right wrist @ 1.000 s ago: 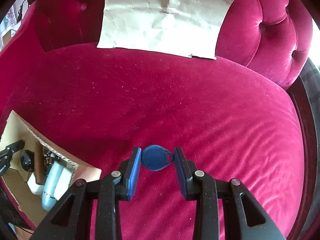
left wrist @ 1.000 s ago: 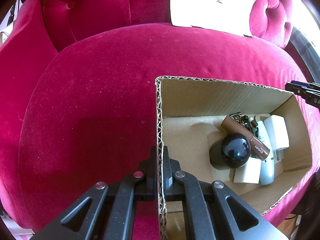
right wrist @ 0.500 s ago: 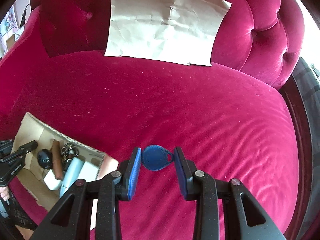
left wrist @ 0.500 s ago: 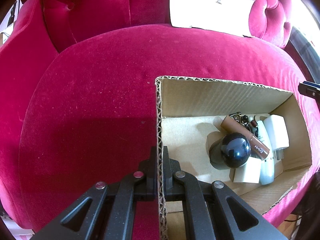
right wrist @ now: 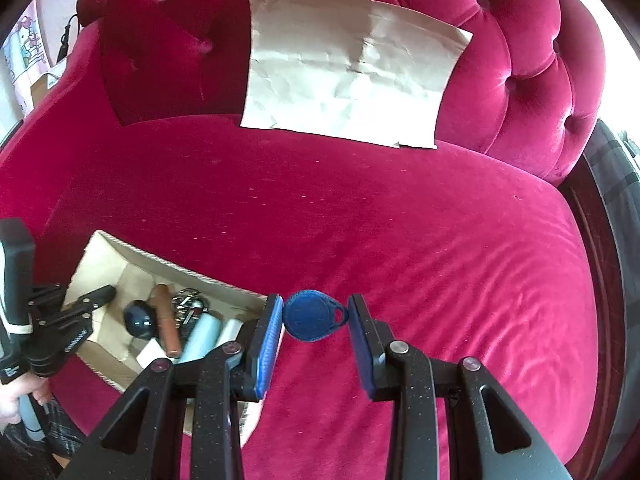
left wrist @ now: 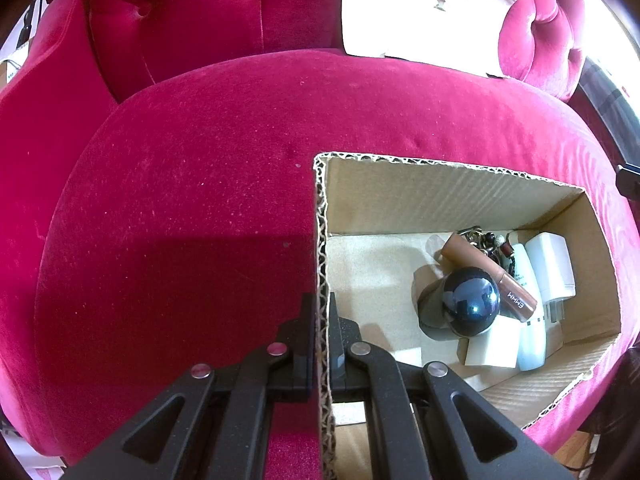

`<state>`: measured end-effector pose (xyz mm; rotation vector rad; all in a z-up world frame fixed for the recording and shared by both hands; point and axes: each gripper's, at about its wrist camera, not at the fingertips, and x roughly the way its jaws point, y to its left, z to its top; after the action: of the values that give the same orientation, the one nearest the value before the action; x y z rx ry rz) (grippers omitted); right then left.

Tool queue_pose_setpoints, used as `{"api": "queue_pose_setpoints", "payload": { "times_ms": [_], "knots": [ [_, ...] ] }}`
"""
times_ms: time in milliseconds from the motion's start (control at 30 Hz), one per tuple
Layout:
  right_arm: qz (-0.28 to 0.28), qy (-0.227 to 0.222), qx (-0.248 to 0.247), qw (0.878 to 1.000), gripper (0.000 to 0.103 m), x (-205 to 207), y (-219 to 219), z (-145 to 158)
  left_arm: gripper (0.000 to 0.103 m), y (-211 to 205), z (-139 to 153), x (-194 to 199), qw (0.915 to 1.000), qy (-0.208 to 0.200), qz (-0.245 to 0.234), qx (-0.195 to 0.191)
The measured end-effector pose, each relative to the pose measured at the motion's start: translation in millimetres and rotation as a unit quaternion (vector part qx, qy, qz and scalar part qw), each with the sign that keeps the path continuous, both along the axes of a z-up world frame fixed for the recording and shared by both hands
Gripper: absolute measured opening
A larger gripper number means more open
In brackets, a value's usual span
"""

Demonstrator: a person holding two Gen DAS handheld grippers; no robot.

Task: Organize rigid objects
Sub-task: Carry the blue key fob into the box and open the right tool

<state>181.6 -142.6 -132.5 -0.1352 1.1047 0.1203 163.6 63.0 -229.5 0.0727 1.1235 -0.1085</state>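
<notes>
My left gripper (left wrist: pixel 320 320) is shut on the near-left wall of an open cardboard box (left wrist: pixel 440 196) that rests on the red velvet sofa. Inside the box lie a dark glossy ball (left wrist: pixel 472 300), a brown tube (left wrist: pixel 492 276), a pale blue bottle (left wrist: pixel 530 320), a white charger (left wrist: pixel 552 264) and a bunch of keys (left wrist: pixel 486 238). My right gripper (right wrist: pixel 316 316) is shut on a blue key fob (right wrist: pixel 312 314) and holds it above the seat, just right of the box (right wrist: pixel 116 264). The left gripper (right wrist: pixel 76 316) shows at the box's left side in the right wrist view.
A creased sheet of brown paper (right wrist: pixel 344 68) leans on the tufted sofa back (right wrist: pixel 520 40). The red seat cushion (right wrist: pixel 440 240) spreads to the right of the box. The sofa's dark wooden edge (right wrist: pixel 600 240) runs down the right side.
My right gripper with the blue fob has risen and moved left towards the box, so more of the box and the sofa back shows. The left gripper and box have not moved.
</notes>
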Motion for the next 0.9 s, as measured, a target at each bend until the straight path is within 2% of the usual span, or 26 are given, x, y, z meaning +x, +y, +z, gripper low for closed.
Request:
{"api": "queue_pose_setpoints", "payload": {
  "times_ms": [233, 467, 900],
  "knots": [
    [0.006, 0.008, 0.008, 1.000, 0.035, -9, 23, -2, 0.003, -1, 1, 1, 1.0000, -0.001, -0.001, 0.002],
    [0.016, 0.027, 0.007, 0.999, 0.035, -20, 46, -16, 0.003, -2, 1, 1, 1.0000, -0.001, -0.001, 0.001],
    [-0.002, 0.058, 0.020, 0.998, 0.035, -29, 70, -40, 0.003, -6, -1, 0, 1.0000, -0.002, -0.002, 0.005]
  ]
}}
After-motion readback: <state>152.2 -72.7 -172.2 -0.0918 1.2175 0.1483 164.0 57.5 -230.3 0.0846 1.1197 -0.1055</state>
